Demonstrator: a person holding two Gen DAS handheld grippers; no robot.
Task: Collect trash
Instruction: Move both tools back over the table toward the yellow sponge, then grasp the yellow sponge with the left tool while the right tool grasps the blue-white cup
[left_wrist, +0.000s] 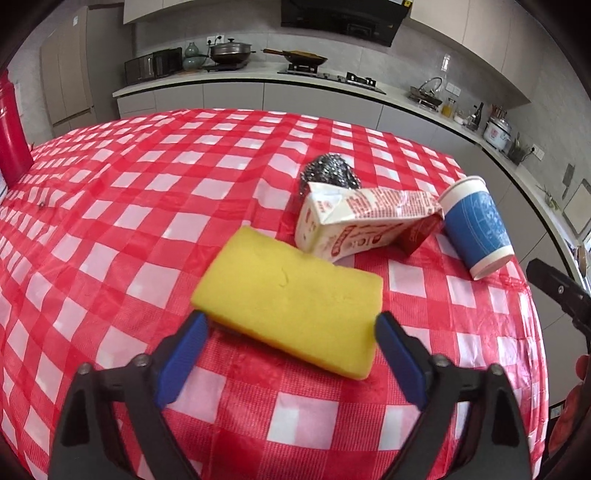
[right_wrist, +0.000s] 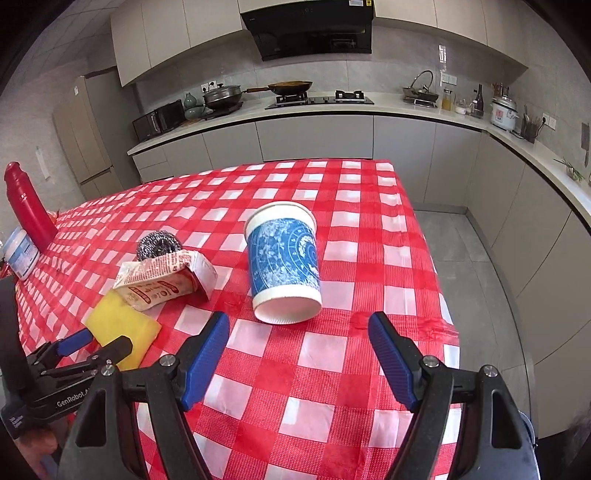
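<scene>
A yellow sponge (left_wrist: 291, 299) lies on the red checked tablecloth (left_wrist: 147, 206). My left gripper (left_wrist: 290, 323) is open, its blue pads on either side of the sponge's near edge. Beyond lie a crushed carton (left_wrist: 354, 221), a steel scourer (left_wrist: 330, 173) and a blue-and-white paper cup (left_wrist: 476, 229) on its side. In the right wrist view the cup (right_wrist: 282, 260) lies just ahead of my open, empty right gripper (right_wrist: 297, 323). The carton (right_wrist: 166, 282), scourer (right_wrist: 159, 243), sponge (right_wrist: 118, 325) and left gripper (right_wrist: 99, 341) show at the left.
A red bottle (right_wrist: 27, 208) and a white tub (right_wrist: 22, 256) stand at the table's far left. The table's right edge (right_wrist: 439, 280) drops to the floor. Kitchen counters with pans run along the back wall.
</scene>
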